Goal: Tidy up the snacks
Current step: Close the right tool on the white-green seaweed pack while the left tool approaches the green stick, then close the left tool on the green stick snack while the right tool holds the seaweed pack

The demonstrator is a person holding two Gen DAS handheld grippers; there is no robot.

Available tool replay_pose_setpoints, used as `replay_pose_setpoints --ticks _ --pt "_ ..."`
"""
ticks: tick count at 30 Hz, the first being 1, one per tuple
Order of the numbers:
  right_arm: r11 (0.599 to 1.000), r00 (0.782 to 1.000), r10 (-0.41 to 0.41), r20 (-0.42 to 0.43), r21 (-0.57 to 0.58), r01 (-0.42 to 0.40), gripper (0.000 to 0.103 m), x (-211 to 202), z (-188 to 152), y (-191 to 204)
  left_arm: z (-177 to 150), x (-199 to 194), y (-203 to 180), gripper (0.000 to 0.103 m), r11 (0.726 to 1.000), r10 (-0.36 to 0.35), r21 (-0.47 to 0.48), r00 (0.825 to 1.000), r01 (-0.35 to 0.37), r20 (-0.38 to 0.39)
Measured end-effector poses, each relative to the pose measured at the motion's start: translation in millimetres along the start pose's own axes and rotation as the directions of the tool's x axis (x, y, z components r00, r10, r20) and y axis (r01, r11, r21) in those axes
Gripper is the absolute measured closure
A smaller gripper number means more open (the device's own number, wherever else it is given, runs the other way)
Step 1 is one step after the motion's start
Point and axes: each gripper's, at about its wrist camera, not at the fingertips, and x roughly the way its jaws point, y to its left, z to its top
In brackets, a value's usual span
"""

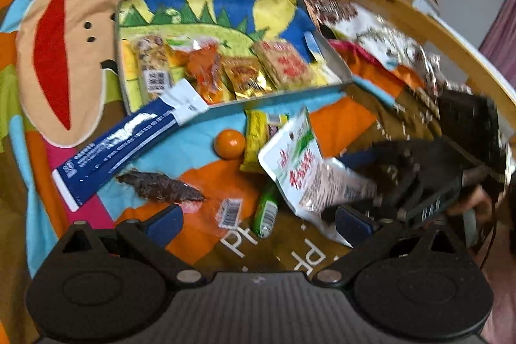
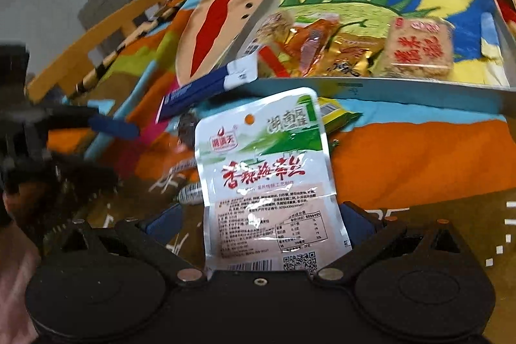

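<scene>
Nearest the right wrist camera, at six o'clock, the right gripper (image 2: 258, 221) stands fairly wide with a white pouch (image 2: 262, 170) upright between its fingers, its lower edge down in the gap; whether the pads actually press it I cannot tell. Seen from the left wrist camera, the left gripper (image 1: 258, 220) gapes wide over the patchwork cloth (image 1: 200, 147), holding nothing, with a green packet (image 1: 266, 211) just ahead at twelve o'clock. Beyond lie a dark fish-shaped snack (image 1: 159, 186), an orange ball (image 1: 229, 143) and a blue box (image 1: 119, 147) at eleven o'clock. Farthest, the tray (image 1: 335, 57) holds four packets in a row.
</scene>
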Motion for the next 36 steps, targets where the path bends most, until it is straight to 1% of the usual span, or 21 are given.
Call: replay_pose_setpoints --ticks 2,5,8,9,10,12,13,15,17,20,24,27,28,30,31,32,33,34,36 --pt "0.998 0.999 -0.038 -0.007 -0.047 0.038 0.0 2.0 -3.0 10.5 0.4 -2.4 1.9 0.0 1.0 0.01 -0.007 1.0 -0.01 0.009" --pt "0.985 0.993 -0.117 -0.007 -0.131 0.115 0.0 11.6 -8.2 28.7 1.6 -0.3 -0.4 0.0 0.999 0.03 0.011 1.0 -0.03 0.008" --pt "0.946 0.975 -0.221 0.002 -0.244 0.214 0.001 22.9 -19.1 47.1 1.6 1.6 -4.8 0.0 0.999 0.03 0.033 1.0 -0.03 0.005" --pt "0.937 0.971 -0.24 0.01 -0.258 0.234 0.001 24.1 -21.4 50.5 0.7 1.9 -6.7 0.0 0.999 0.029 0.039 1.0 -0.029 0.005" --pt "0.938 0.969 -0.247 0.012 -0.25 0.242 0.001 24.2 -22.0 51.2 0.0 2.2 -8.7 0.0 0.998 0.028 0.049 1.0 -0.028 0.005" --pt "0.946 0.97 -0.244 0.004 -0.218 0.239 0.005 21.3 -18.8 47.3 -2.5 2.6 -12.8 0.0 0.997 0.028 0.072 1.0 -0.028 0.002" --pt "0.95 0.97 -0.242 -0.003 -0.205 0.236 0.006 19.0 -16.6 45.0 -3.2 3.6 -15.2 0.0 0.996 0.029 0.087 1.0 -0.029 0.001" --pt "0.946 0.964 -0.266 -0.019 -0.195 0.257 0.008 13.5 -12.0 42.3 -5.2 4.9 -19.3 0.0 0.993 0.033 0.112 0.999 -0.033 0.001" --pt "0.941 0.953 -0.299 -0.042 -0.177 0.288 0.008 4.4 -9.5 37.4 -6.9 6.0 -22.4 0.001 0.991 0.028 0.132 1.0 -0.028 0.003" --pt "0.944 0.948 -0.313 -0.055 -0.129 0.304 0.008 -10.4 -7.6 27.6 -10.0 8.1 -27.1 0.001 0.987 0.031 0.155 0.999 -0.034 0.024" --pt "0.958 0.956 -0.286 -0.068 -0.053 0.283 0.008 -21.8 -2.4 16.6 -8.0 20.8 -35.8 0.001 0.981 0.037 0.191 0.999 -0.043 0.03" --pt "0.953 0.95 -0.301 -0.081 -0.06 0.296 0.008 -22.0 -2.1 16.2 -3.7 31.8 -40.4 0.002 0.979 0.027 0.2 0.999 -0.034 0.039" --pt "0.942 0.938 -0.332 -0.094 -0.073 0.326 0.008 -22.3 -2.9 16.7 -1.9 35.9 -41.1 0.003 0.98 0.021 0.196 0.999 -0.029 0.043" --pt "0.901 0.9 -0.425 -0.1 -0.14 0.41 0.008 -24.4 -6.8 16.7 -0.5 42.2 -41.6 0.006 0.982 0.001 0.19 0.999 -0.009 0.044" --pt "0.885 0.885 -0.454 -0.099 -0.161 0.436 0.008 -26.0 -9.5 13.7 0.3 46.0 -41.9 0.007 0.982 -0.009 0.189 0.999 0.001 0.041" --pt "0.882 0.881 -0.461 -0.105 -0.158 0.443 0.008 -28.0 -11.2 9.0 0.7 50.5 -41.9 0.008 0.982 -0.019 0.19 0.999 0.012 0.032" --pt "0.885 0.882 -0.459 -0.108 -0.142 0.443 0.008 -30.1 -11.4 5.3 1.0 55.1 -41.9 0.01 0.981 -0.024 0.193 0.999 0.019 0.022" --pt "0.889 0.884 -0.454 -0.108 -0.124 0.441 0.008 -31.7 -11.2 2.5 1.0 59.5 -42.1 0.012 0.98 -0.024 0.198 1.0 0.021 0.012" --pt "0.885 0.881 -0.462 -0.107 -0.121 0.449 0.008 -30.2 -10.2 2.1 0.8 68.7 -42.5 0.017 0.979 -0.015 0.204 1.0 0.016 -0.008"
